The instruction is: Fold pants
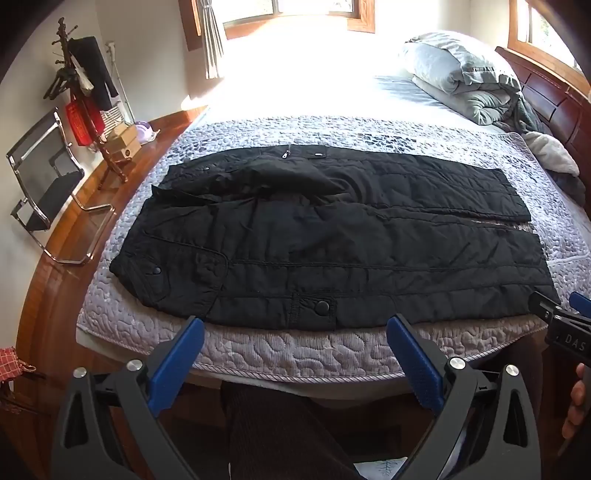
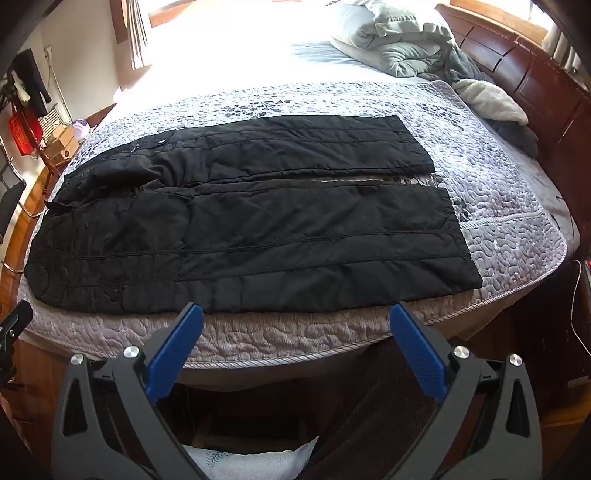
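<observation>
At the far left of the left wrist view a chrome-framed chair (image 1: 44,184) stands on the wooden floor (image 1: 55,280), and just beyond it a wooden coat stand (image 1: 79,96) carries a dark garment and a red bag (image 1: 83,120). Cardboard boxes (image 1: 123,142) sit at its foot against the wall. A curtain (image 1: 212,40) hangs beside the sunlit window (image 1: 291,14) at the back.

The black quilted pants (image 1: 325,236) lie flat across the near part of the bed, waistband to the left, legs running to the right with a narrow gap between them near the cuffs. A snap button (image 1: 323,305) shows on the near pocket flap. Nothing lies on top of them. Under them is a grey pebble-patterned quilted bedspread (image 1: 280,350), whose corded edge hangs over the bed's near side.

The left gripper (image 1: 295,332) hovers over that near edge, its blue-padded jaws spread wide and empty, short of the pants. The right gripper (image 2: 297,319) is likewise wide apart and empty, just before the near leg's hem side.

To the right, a folded grey duvet (image 2: 402,40) and a pale fleece blanket (image 2: 491,99) are piled against the dark wooden headboard (image 2: 524,74). A thin cable (image 2: 576,306) hangs down by the bed's right corner. Strong daylight washes out the far half of the mattress.
</observation>
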A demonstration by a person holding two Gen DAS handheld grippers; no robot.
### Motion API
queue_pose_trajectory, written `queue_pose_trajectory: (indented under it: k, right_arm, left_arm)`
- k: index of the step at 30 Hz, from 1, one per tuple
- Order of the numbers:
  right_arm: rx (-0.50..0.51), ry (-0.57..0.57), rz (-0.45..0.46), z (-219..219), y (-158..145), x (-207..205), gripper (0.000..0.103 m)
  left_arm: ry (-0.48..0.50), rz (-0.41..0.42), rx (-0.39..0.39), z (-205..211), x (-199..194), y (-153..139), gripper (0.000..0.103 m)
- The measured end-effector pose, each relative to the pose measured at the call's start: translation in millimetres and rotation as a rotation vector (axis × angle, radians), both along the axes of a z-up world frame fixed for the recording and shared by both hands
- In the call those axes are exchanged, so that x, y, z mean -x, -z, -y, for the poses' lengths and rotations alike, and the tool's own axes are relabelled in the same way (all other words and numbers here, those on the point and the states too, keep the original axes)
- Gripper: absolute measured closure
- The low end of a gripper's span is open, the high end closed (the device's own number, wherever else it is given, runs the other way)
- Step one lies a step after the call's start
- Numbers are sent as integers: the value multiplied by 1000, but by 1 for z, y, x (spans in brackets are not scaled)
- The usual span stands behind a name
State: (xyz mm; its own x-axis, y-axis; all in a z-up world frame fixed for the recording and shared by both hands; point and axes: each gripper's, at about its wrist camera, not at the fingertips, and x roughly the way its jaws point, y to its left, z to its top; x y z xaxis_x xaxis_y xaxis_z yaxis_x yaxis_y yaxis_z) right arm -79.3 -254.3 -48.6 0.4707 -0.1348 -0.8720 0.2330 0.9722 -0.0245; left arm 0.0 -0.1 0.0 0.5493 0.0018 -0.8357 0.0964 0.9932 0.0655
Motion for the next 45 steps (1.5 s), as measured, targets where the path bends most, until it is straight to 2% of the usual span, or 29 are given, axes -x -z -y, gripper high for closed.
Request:
queue_pose_trajectory:
  k: [12,17,45]
  right_arm:
    - [6,7,-6,1,0,-2,2]
    - [4,11,-6,-3,11,2,2]
    - [-12,8,-20,7,5,-5,2]
  left_arm:
    - [-17,11,1,-5,-1,1,4]
    - [-1,24,-24,2,-1,-1,4]
    - [16,2,-18,4,-4,1,3]
